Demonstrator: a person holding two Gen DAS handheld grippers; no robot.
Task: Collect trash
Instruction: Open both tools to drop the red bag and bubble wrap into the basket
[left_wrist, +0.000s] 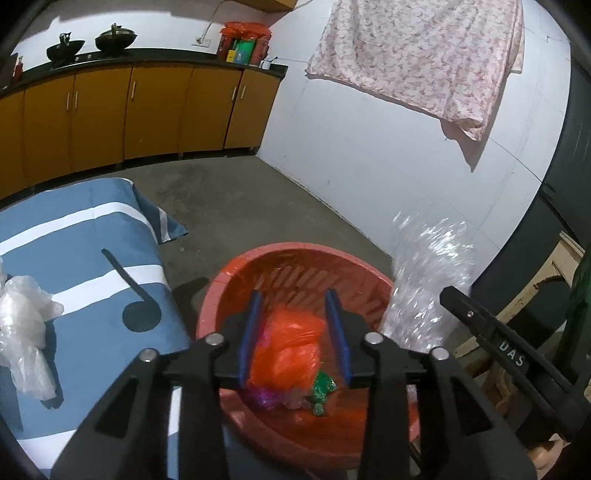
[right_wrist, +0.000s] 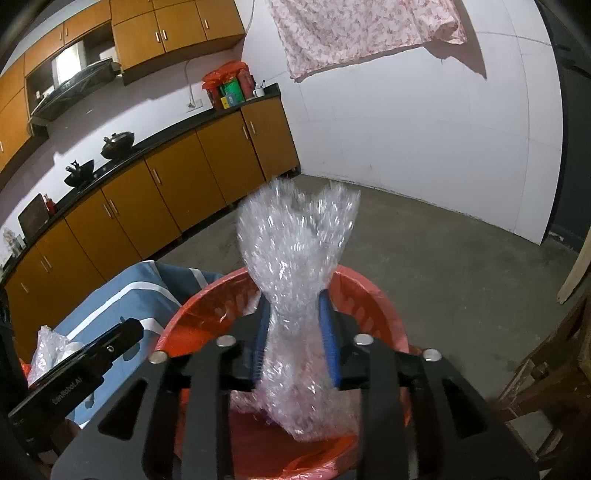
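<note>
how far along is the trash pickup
Done: an orange bag and a green wrapper lie in the red basket. In hand: bubble wrap stands between the right gripper pads over the basket. Left: clear plastic lies on the blue cloth.

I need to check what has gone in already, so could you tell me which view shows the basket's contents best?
The left wrist view: it looks into the red basket at an orange bag and green wrapper. In the right wrist view, bubble wrap hides them.
</note>
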